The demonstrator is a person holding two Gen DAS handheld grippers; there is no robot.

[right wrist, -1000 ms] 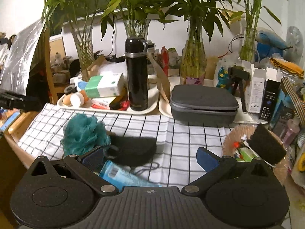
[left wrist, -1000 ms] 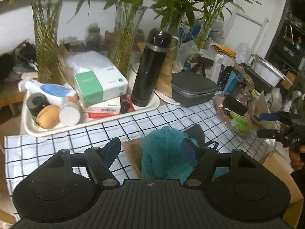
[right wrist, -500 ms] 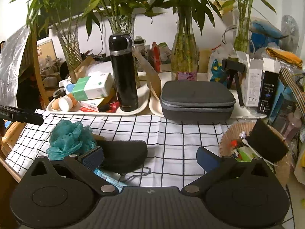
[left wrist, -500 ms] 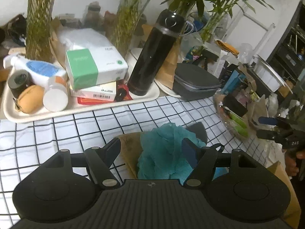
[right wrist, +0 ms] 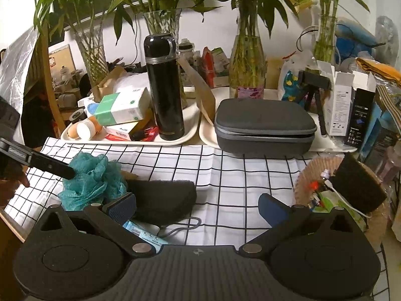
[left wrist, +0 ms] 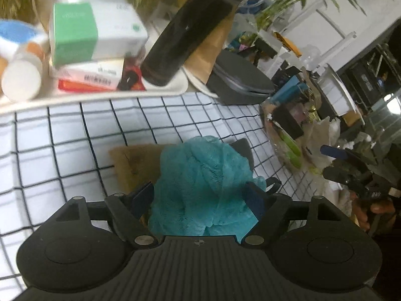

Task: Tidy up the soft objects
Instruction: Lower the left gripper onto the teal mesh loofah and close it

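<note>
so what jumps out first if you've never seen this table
The teal bath pouf on the checked cloth, sitting between the fingers of the left gripper, whose jaws are opening. Behind it a tall black flask stands on a cream tray, with bamboo vases along the wall. A grey zip case lies right of the flask.

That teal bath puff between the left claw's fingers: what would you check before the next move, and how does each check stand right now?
1. Bath puff sits between the left claw fingers: ok.
2. Left claw's jaws are opening; pads pressing on the puff: cannot tell.
3. Puff lying partly on the brown pad and dark pouch, which might snag: not ok.
4. Right claw open, holding nothing: ok.
5. Black flask upright on its tray, clear of both claws: ok.
</note>
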